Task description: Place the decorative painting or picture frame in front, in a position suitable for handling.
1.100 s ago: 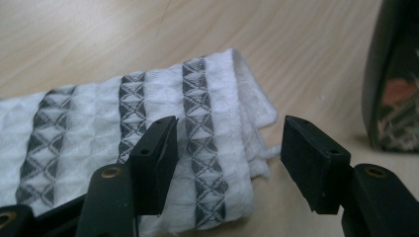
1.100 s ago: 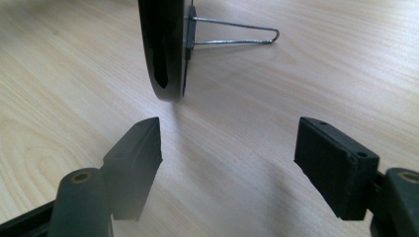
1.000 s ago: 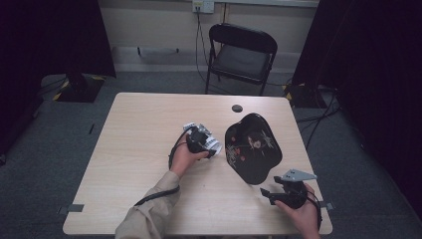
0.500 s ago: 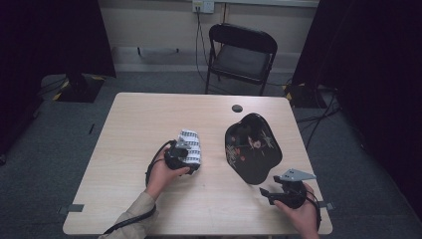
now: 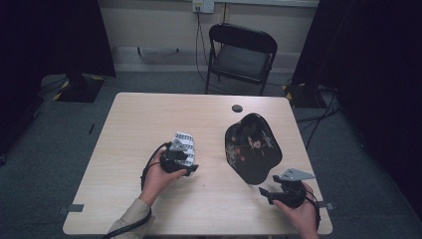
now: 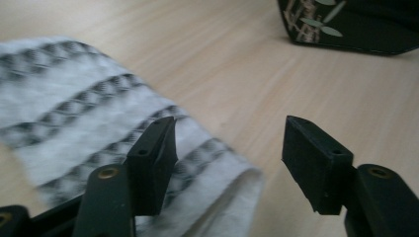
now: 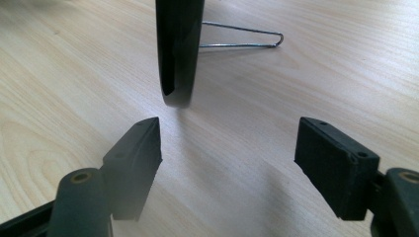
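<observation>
The left gripper (image 6: 227,163) has its jaws standing well apart, and they have just been closing in a little. Between them there is mostly bare wood; the one on the left of the left gripper view sits over the corner of the white cloth (image 6: 99,123) with dark zigzag bands, but I can't quite tell from here whether the pad touches the fabric, since that view is soft. Nothing is pinched between the pads.

From the high view the left gripper (image 5: 185,160) lies over the near end of the cloth (image 5: 184,142), which is folded small and rests flat a bit left of the middle of the table (image 5: 139,119). The person's left hand (image 5: 158,177) wraps the gripper body, with a sleeve coming in from the bottom edge.

The right gripper (image 7: 227,168) is likewise open wide and holds nothing. Just ahead of its jaws stands the thin edge of the black lacquered tray (image 7: 179,49), propped up on a wire stand (image 7: 242,37). In the high view the right gripper (image 5: 266,194) sits at the near right corner, close below the tray (image 5: 251,147), whose painted face tilts toward the camera, well apart from the cloth.

Behind the table a black folding chair (image 5: 241,55) faces the wall.
</observation>
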The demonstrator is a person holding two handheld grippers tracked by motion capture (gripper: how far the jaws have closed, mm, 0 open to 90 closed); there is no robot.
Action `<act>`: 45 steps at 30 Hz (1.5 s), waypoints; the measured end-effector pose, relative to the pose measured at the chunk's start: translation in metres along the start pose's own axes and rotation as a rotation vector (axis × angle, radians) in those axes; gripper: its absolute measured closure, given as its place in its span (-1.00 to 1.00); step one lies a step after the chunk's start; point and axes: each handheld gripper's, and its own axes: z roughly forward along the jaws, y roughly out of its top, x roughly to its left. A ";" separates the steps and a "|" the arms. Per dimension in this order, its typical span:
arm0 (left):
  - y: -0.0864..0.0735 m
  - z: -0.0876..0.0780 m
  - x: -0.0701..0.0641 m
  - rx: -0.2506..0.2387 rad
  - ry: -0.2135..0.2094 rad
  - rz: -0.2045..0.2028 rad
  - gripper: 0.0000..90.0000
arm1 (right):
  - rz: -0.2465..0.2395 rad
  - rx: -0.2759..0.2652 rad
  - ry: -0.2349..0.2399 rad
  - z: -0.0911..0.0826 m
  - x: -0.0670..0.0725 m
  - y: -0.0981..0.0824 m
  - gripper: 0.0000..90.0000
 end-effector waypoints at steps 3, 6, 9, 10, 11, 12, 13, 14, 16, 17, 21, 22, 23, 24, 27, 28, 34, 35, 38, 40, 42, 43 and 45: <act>-0.002 0.008 -0.004 0.033 0.017 0.013 -0.10 | 0.003 0.004 0.001 0.001 0.000 -0.001 -0.43; -0.004 0.006 -0.005 0.032 0.014 0.008 -0.07 | 0.001 0.005 0.005 0.001 -0.001 -0.002 -0.43; -0.008 -0.003 -0.007 0.050 0.026 0.027 -0.10 | 0.006 0.001 0.002 0.000 -0.002 -0.002 -0.43; -0.010 -0.005 -0.007 0.049 0.031 0.024 -0.14 | 0.010 -0.001 0.002 0.000 -0.003 -0.002 -0.43; -0.013 -0.010 -0.007 0.055 0.033 0.026 -0.15 | 0.011 -0.002 0.001 -0.001 -0.003 -0.002 -0.43; -0.016 -0.012 -0.007 0.052 0.044 0.023 -0.18 | 0.011 -0.001 0.000 -0.001 -0.003 -0.002 -0.43; -0.020 -0.017 -0.006 0.061 0.050 0.032 -0.19 | 0.012 0.000 0.000 -0.001 -0.003 -0.002 -0.43; -0.023 -0.019 -0.006 0.057 0.054 0.029 -0.20 | 0.012 0.000 -0.001 -0.001 -0.003 -0.002 -0.43; -0.030 -0.027 -0.004 0.072 0.075 0.037 -0.21 | 0.010 0.003 0.001 -0.002 -0.002 -0.002 -0.43; -0.035 -0.031 -0.002 0.071 0.083 0.038 -0.21 | 0.008 0.003 0.001 -0.002 -0.001 -0.002 -0.43; -0.049 -0.044 0.007 0.071 0.092 0.020 -0.23 | 0.009 0.003 0.002 -0.002 -0.001 -0.002 -0.43; -0.052 -0.046 0.009 0.054 0.083 0.000 -0.24 | 0.011 0.005 0.001 -0.001 -0.001 -0.003 -0.43; -0.056 -0.050 0.013 0.048 0.085 -0.008 -0.24 | 0.011 0.005 0.002 -0.001 -0.001 -0.003 -0.43; -0.058 -0.053 0.015 0.053 0.086 -0.006 -0.25 | 0.009 0.008 0.003 -0.001 -0.001 -0.003 -0.43; -0.060 -0.060 0.018 0.051 0.094 -0.016 -0.27 | 0.009 0.009 0.003 0.000 -0.001 -0.003 -0.43; -0.060 -0.061 0.018 0.051 0.095 -0.010 -0.28 | 0.009 0.007 0.004 0.000 -0.001 -0.003 -0.43; -0.042 -0.062 0.023 0.016 0.116 0.001 -0.29 | 0.001 0.008 0.010 0.001 0.000 -0.003 -0.43; -0.040 -0.061 0.024 0.009 0.117 -0.004 -0.29 | 0.003 0.007 0.011 0.001 0.000 -0.003 -0.43; -0.032 -0.057 0.032 0.006 0.137 0.009 -0.29 | 0.004 0.005 0.014 0.001 0.000 -0.003 -0.43; -0.026 -0.053 0.036 0.001 0.146 0.022 -0.29 | 0.000 0.006 0.013 0.001 0.000 -0.003 -0.43; -0.022 -0.047 0.042 0.009 0.154 0.025 -0.28 | 0.006 0.006 0.014 0.001 -0.001 -0.003 -0.43; -0.022 -0.043 0.044 0.016 0.155 0.022 -0.28 | 0.006 0.006 0.013 0.001 -0.001 -0.003 -0.43; -0.021 -0.038 0.048 0.015 0.160 0.022 -0.25 | 0.008 0.004 0.014 0.001 -0.002 -0.003 -0.43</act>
